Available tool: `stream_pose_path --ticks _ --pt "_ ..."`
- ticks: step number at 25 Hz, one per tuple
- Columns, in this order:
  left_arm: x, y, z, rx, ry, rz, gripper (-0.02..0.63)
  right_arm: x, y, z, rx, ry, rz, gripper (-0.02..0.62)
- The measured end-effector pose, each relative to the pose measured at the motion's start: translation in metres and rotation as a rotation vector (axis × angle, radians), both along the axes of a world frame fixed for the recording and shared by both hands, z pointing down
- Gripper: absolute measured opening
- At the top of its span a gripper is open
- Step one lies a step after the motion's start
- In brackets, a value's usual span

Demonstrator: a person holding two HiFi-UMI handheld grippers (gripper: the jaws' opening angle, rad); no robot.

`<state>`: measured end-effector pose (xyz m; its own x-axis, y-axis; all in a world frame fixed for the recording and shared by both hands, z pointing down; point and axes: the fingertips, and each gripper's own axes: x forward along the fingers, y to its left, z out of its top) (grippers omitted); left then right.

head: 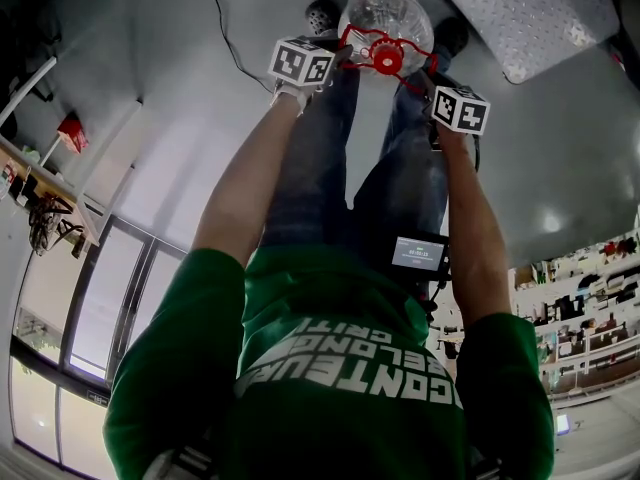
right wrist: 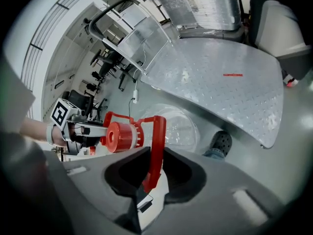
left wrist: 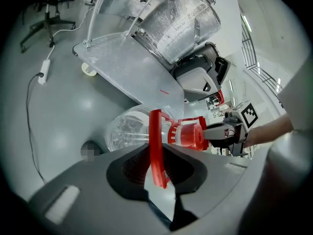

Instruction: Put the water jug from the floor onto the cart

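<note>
Left gripper [head: 345,56] and right gripper [head: 425,71] are closing round the jug's [head: 385,8] handle [left wrist: 155,146]; clamp firmly before you lift.

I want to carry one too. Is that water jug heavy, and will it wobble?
Probably light: the clear water jug looks empty. Its round body might roll if tipped, and could swing when lifted by the thin red handles.

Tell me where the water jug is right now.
Head view, top centre: the water jug is by the person's shoes, beside the cart deck, its red handle between the left gripper and right gripper, whose jaws are closing around it.
</note>
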<state>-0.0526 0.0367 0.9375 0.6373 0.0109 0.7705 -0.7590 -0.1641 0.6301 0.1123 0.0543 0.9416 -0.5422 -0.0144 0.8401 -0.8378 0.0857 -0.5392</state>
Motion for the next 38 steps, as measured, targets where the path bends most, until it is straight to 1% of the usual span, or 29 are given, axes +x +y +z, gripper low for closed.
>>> stream_pose_path --ticks 3,10,19,27,38 --pt "0.000 -0.001 -0.003 0.001 0.000 -0.009 0.081 0.000 -0.001 -0.001 0.001 -0.004 0.012 0.071" --pt "-0.002 0.003 -0.010 0.006 -0.007 -0.021 0.084 -0.006 0.001 -0.007 0.001 -0.018 0.002 0.071" --pt "-0.002 0.004 -0.030 0.028 0.024 -0.053 0.087 -0.010 -0.002 -0.024 0.018 -0.041 0.012 0.072" --pt "-0.003 -0.008 -0.066 0.100 0.070 -0.102 0.091 -0.011 -0.019 -0.062 0.084 -0.083 0.048 0.072" --pt "-0.004 -0.038 -0.132 0.204 0.151 -0.163 0.091 -0.013 -0.053 -0.133 0.185 -0.150 0.048 0.074"
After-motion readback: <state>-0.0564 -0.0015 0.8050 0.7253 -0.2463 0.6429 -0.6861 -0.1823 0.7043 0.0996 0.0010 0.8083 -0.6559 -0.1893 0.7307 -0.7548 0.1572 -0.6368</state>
